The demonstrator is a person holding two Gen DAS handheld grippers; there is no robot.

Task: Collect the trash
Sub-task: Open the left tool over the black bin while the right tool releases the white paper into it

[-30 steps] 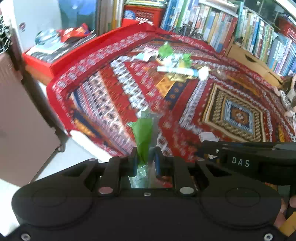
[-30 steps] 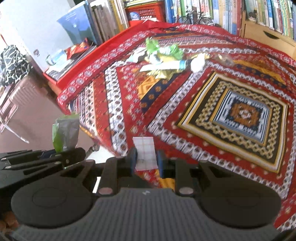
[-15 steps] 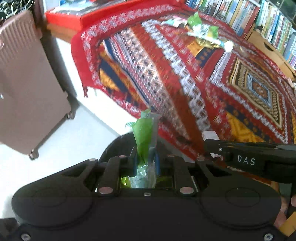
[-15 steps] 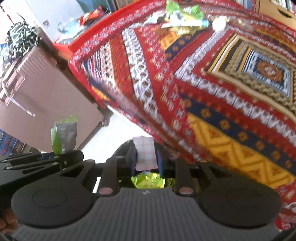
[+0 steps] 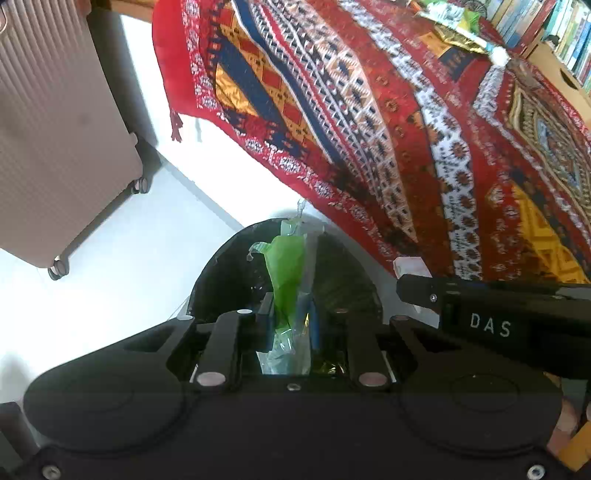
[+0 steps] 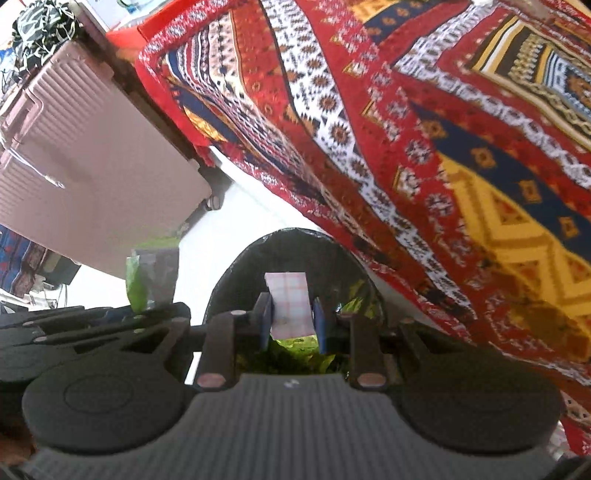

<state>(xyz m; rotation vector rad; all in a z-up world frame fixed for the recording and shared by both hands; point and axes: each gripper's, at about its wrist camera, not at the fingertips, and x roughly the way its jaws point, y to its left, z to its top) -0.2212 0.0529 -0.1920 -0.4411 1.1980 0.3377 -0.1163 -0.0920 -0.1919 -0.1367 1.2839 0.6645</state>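
A crumpled green and clear plastic wrapper [image 5: 286, 273] stands upright between the jaws of the left gripper [image 5: 289, 314], which are clenched on its lower part. It hangs directly above the open mouth of a round black bin lined with a dark plastic bag [image 5: 229, 266], standing on the pale floor [image 5: 122, 258]. A small pale pink checked slip of paper [image 6: 290, 301] is pinched in the same way by the jaws of the right gripper [image 6: 291, 319], also over the bin's opening. Inside the bin, below the right gripper, lie shiny yellow-green wrappers [image 6: 295, 349] already dropped there.

The two grippers sit close side by side: in the left wrist view the right gripper's black body with the letters "DAS" reaches in from the right, the paper's white corner showing at its tip.

Just beyond the bin, a red patterned cloth with blue, yellow and white bands [image 5: 406, 122] drapes over the edge of the table and hangs down toward the floor. At the far end of the cloth a small heap of more green, white and gold wrappers [image 5: 454, 22] lies on top. A ribbed dusty-pink hard-shell suitcase on wheels [image 5: 51, 140] stands on the floor to the left, well apart from the bin. Shelves of books [image 5: 554, 26] line the far right corner.
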